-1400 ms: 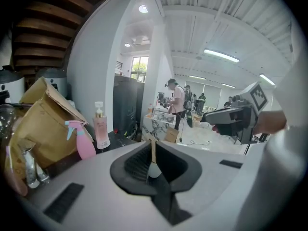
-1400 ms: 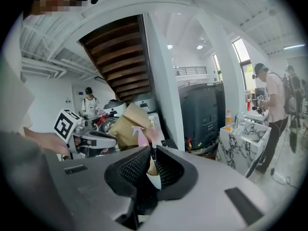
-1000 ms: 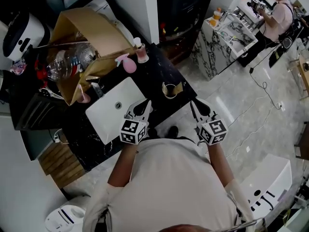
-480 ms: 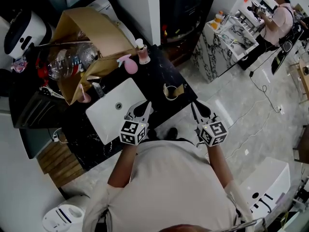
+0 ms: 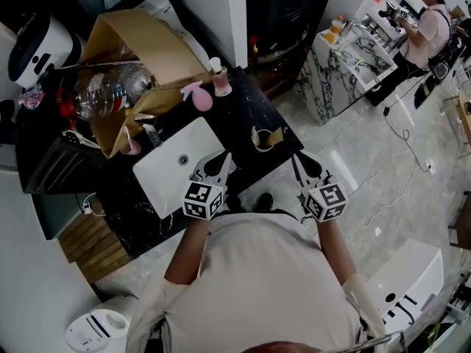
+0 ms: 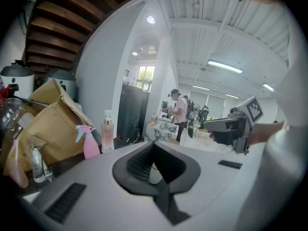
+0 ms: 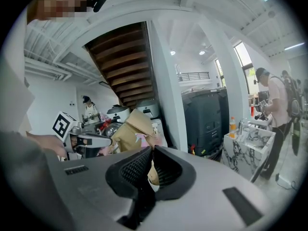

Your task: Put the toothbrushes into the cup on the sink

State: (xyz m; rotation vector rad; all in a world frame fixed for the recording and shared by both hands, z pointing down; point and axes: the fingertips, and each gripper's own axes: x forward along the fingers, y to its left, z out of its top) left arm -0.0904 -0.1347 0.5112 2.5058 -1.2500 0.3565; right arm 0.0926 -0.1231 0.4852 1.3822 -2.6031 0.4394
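A cup (image 5: 266, 137) with a white rim and a tan side stands on the black counter (image 5: 243, 120), right of the white sink basin (image 5: 171, 169). I cannot make out any toothbrushes. My left gripper (image 5: 224, 157) is shut over the basin's near right corner, with nothing between its jaws (image 6: 154, 146). My right gripper (image 5: 294, 159) is shut just off the counter's front edge, near and right of the cup, also with nothing in it (image 7: 152, 149). In each gripper view the cup shows only as a pale patch behind the jaws.
At the back of the counter stand a cardboard box (image 5: 140, 54) with a clear plastic bottle (image 5: 103, 94), a pink spray bottle (image 5: 197, 96) and a pump bottle (image 5: 218, 78). A faucet (image 5: 151, 135) sits left of the basin. A person (image 5: 433, 22) works at a marble counter (image 5: 342, 61) far right.
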